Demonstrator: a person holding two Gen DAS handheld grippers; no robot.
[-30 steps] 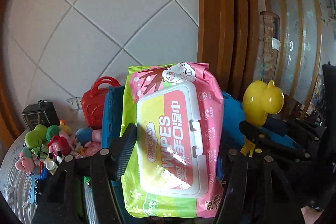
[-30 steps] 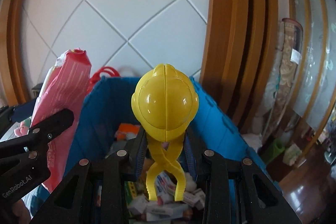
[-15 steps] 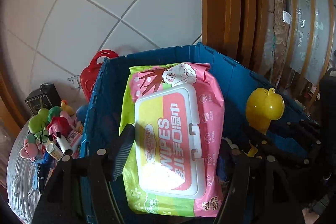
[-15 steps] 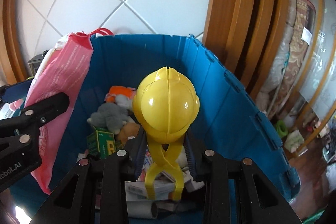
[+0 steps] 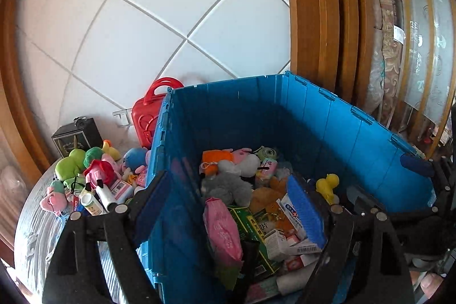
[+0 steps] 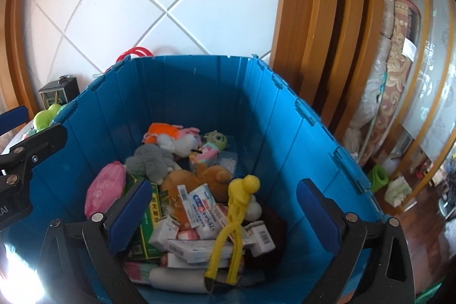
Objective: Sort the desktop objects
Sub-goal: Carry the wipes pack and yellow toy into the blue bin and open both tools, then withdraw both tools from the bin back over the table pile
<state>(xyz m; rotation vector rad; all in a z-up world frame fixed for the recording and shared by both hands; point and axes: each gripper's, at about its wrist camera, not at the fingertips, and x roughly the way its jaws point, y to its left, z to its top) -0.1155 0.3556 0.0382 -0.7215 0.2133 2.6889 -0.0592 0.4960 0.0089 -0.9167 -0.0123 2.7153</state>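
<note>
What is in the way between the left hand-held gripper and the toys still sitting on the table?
The blue bin's left wall. The left hand-held gripper straddles it, jaws opening with nothing gripped: one finger hangs outside, the other inside over the boxes. The plush toys and small bottles lie outside that wall, to the left.

Rear wall [image 5: 159, 19]: large white tiles set diagonally, grey grout; curved wooden frame [image 6: 307, 27], orange-brown, bounds it on the right; frosted glass panels [image 6: 436, 70] with wooden bars stand further right; rolled patterned carpets [image 6: 399, 70] lean upright against them; dark wooden floor [image 6: 421, 221], glossy, at lower right; daylight bright, strong glare at lower left.
</note>
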